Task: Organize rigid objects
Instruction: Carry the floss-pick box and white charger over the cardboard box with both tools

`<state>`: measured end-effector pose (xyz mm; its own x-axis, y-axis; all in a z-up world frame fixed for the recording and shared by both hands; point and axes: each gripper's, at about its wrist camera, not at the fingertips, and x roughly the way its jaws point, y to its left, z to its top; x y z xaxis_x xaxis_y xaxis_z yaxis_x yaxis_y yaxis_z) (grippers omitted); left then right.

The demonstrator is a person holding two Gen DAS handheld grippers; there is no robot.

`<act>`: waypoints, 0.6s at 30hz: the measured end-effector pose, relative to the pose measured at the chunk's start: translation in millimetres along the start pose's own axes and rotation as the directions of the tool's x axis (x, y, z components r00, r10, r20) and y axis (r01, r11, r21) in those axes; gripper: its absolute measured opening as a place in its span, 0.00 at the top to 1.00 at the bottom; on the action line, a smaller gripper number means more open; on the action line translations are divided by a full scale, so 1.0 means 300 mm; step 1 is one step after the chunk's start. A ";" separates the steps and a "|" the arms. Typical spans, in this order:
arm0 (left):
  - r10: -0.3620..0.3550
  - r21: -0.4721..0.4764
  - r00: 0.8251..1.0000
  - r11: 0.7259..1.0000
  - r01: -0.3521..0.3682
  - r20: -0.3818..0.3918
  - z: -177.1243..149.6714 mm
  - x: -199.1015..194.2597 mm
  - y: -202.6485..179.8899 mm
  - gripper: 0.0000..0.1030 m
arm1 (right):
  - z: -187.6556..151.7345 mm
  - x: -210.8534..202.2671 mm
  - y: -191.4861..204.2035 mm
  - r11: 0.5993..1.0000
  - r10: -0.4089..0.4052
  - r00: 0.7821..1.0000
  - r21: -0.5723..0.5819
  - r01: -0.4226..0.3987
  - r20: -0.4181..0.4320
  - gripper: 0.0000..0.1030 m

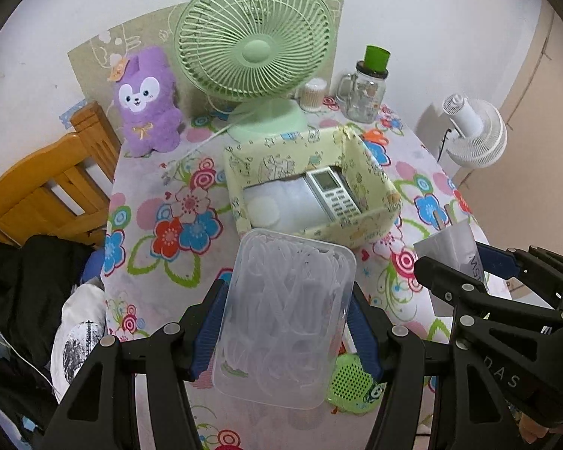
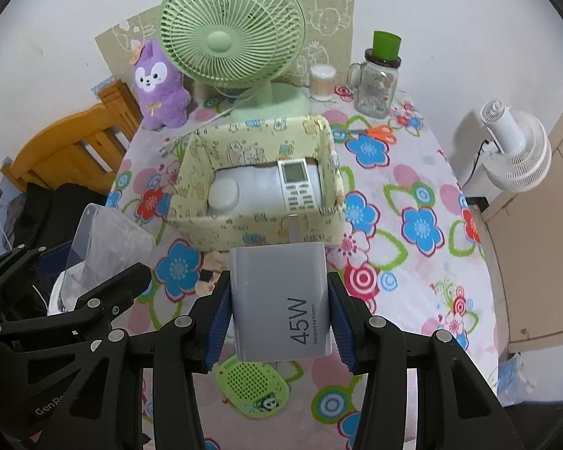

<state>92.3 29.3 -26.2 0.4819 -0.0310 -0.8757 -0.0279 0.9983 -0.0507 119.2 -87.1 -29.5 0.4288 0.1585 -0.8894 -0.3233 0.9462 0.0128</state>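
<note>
Left wrist view shows the left gripper (image 1: 287,322) clamped on a clear lidded box (image 1: 285,318) just short of the yellow bin (image 1: 319,230), the right gripper (image 2: 279,318) on a grey charger (image 2: 281,300); slick sides risk slipping.

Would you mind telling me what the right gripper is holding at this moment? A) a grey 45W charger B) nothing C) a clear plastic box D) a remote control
A: the right gripper has its blue pads pressed on both sides of the grey 45W charger, lifted above the flowered table.
</note>
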 end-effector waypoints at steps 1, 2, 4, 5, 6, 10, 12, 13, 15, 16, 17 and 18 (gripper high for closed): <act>0.004 -0.003 1.000 1.000 -0.004 0.004 0.009 -0.002 0.002 0.38 | 0.008 0.001 -0.002 1.000 0.003 1.000 -0.001 -0.003 0.001 0.50; 0.007 -0.004 1.000 1.000 -0.007 0.008 0.016 -0.003 0.002 0.38 | 0.018 0.002 -0.003 1.000 0.007 1.000 -0.001 -0.007 0.001 0.50; 0.012 -0.002 1.000 1.000 -0.012 0.014 0.033 -0.003 0.003 0.38 | 0.039 0.006 -0.005 1.000 0.010 1.000 -0.008 -0.010 0.005 0.50; 0.014 -0.003 1.000 1.000 -0.014 0.018 0.043 -0.001 0.003 0.38 | 0.048 0.008 -0.006 1.000 0.009 1.000 -0.010 -0.009 0.006 0.50; 0.015 -0.003 1.000 1.000 -0.015 0.020 0.052 0.002 0.004 0.38 | 0.062 0.012 -0.008 1.000 0.008 1.000 -0.016 -0.008 0.008 0.50; 0.017 -0.011 1.000 1.000 -0.017 0.020 0.090 0.029 0.010 0.38 | 0.108 0.037 -0.018 1.000 0.007 1.000 -0.029 -0.007 0.001 0.50; 0.018 -0.017 1.000 1.000 -0.017 0.019 0.108 0.044 0.014 0.38 | 0.131 0.052 -0.022 0.999 0.009 1.000 -0.036 -0.009 -0.001 0.50; 0.018 -0.020 1.000 1.000 -0.018 0.019 0.117 0.052 0.016 0.38 | 0.140 0.059 -0.024 0.999 0.011 1.000 -0.039 -0.011 -0.002 0.50; 0.021 -0.028 1.000 0.999 -0.020 0.016 0.134 0.070 0.022 0.38 | 0.165 0.080 -0.027 0.999 0.012 1.000 -0.045 -0.012 -0.003 0.50; 0.022 -0.030 1.000 0.999 -0.022 0.014 0.142 0.078 0.024 0.38 | 0.172 0.086 -0.029 0.999 0.013 1.000 -0.048 -0.013 -0.003 0.50; 0.024 -0.033 1.000 0.999 -0.023 0.013 0.151 0.087 0.027 0.38 | 0.179 0.095 -0.030 0.999 0.014 1.000 -0.049 -0.014 -0.004 0.50; 0.026 -0.036 1.000 0.999 -0.025 0.012 0.161 0.096 0.030 0.38 | 0.191 0.107 -0.033 0.999 0.017 1.000 -0.050 -0.017 -0.005 0.50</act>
<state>148.1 39.7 -28.8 0.4912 -0.0049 -0.8710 -0.0718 0.9964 -0.0461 184.4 -75.2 -31.9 0.4193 0.1728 -0.8912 -0.3726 0.9280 0.0046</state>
